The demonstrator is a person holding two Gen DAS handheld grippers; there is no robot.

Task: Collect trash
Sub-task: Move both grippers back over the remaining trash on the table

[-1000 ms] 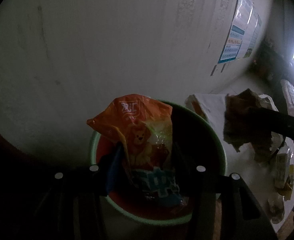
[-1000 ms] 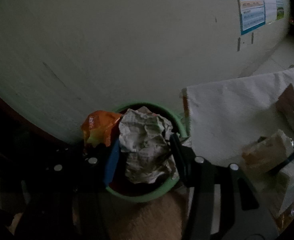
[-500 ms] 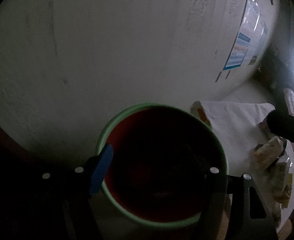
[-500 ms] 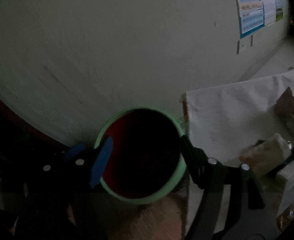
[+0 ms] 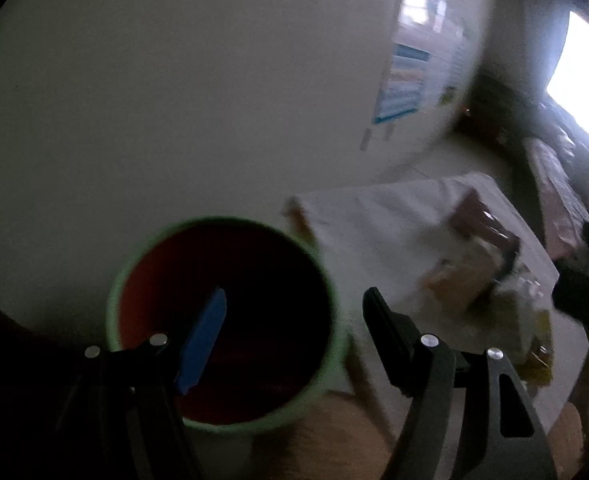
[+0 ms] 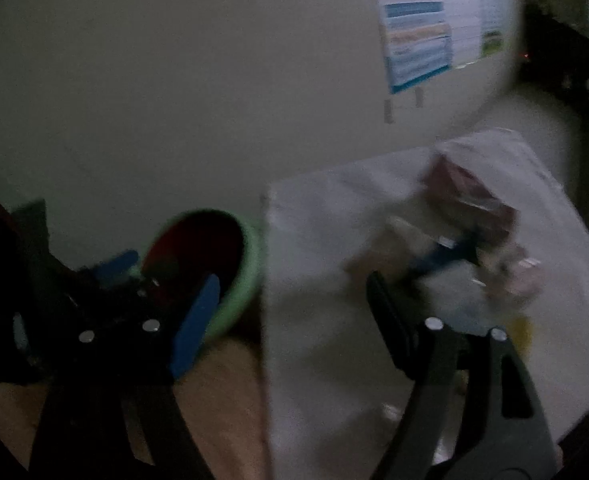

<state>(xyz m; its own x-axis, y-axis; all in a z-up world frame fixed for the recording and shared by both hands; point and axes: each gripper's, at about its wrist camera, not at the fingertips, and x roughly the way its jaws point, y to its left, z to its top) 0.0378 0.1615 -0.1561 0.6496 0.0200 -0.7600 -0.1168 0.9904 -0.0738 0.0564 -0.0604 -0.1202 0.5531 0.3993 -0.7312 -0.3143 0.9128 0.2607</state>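
Though dim, bin [image 5: 230, 424] inside unreadable; table litter [image 6: 470, 240] blurred.

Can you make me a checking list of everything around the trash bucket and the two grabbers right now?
Surface: white cloth over a table, beside the bin.
Job's things: green-rimmed bin, red inside, contents too dark to tell; blurred wrappers on the cloth.
Clutter: nothing seen beyond the wrappers.
Grippers: left gripper open, empty; right gripper open, empty, jaws have just been opening.
Cables: nothing seen.
Surroundings: pale wall, blue poster, bright window.
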